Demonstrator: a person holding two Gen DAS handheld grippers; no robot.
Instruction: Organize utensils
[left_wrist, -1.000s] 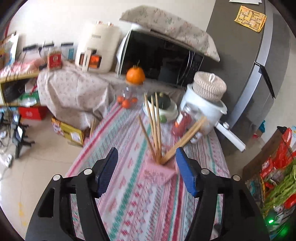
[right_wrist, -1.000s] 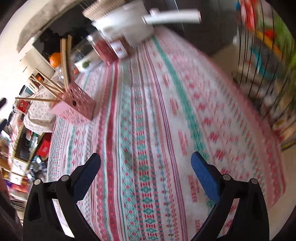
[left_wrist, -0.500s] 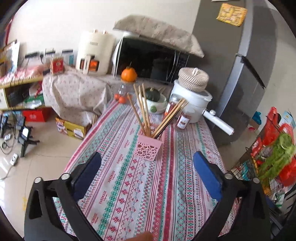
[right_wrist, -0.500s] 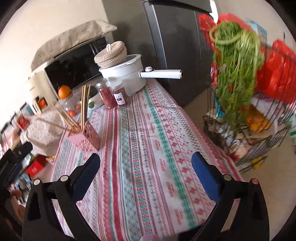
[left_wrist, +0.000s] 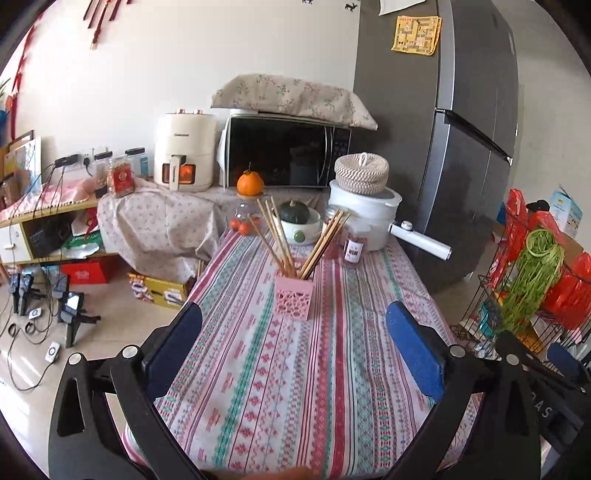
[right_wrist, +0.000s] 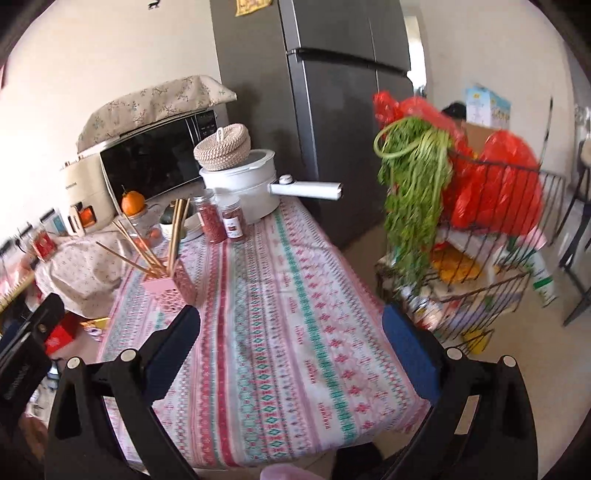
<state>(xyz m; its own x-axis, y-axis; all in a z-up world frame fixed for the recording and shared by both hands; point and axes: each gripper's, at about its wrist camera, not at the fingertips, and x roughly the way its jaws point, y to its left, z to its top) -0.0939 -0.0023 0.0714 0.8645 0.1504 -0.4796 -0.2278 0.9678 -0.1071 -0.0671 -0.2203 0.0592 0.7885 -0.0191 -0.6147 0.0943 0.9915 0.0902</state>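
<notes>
Both claws spread wide and empty: left claw (left_wrist: 291, 345), right claw (right_wrist: 290, 345), raised over the striped bench (left_wrist: 332, 369). Wooden chopsticks (left_wrist: 291, 240) splayed in pink perforated holder (left_wrist: 294, 298), ahead of left claw, ahead-left of right. Best left untouched; task apparently finished.

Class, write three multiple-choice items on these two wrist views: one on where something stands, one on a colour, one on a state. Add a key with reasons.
1. Where do the chopsticks stand?
A. In the pink holder
B. Flat on the tablecloth
C. In the white pot

2. What colour are the pads of the left gripper?
A. Red
B. Blue
C. Green

3. How is the right gripper?
A. Shut on a chopstick
B. Shut, holding nothing
C. Open, holding nothing

Key: A, they fan up out of the holder; B, both inner faces are blue; C, the fingers stand wide apart over bare tablecloth.
</notes>
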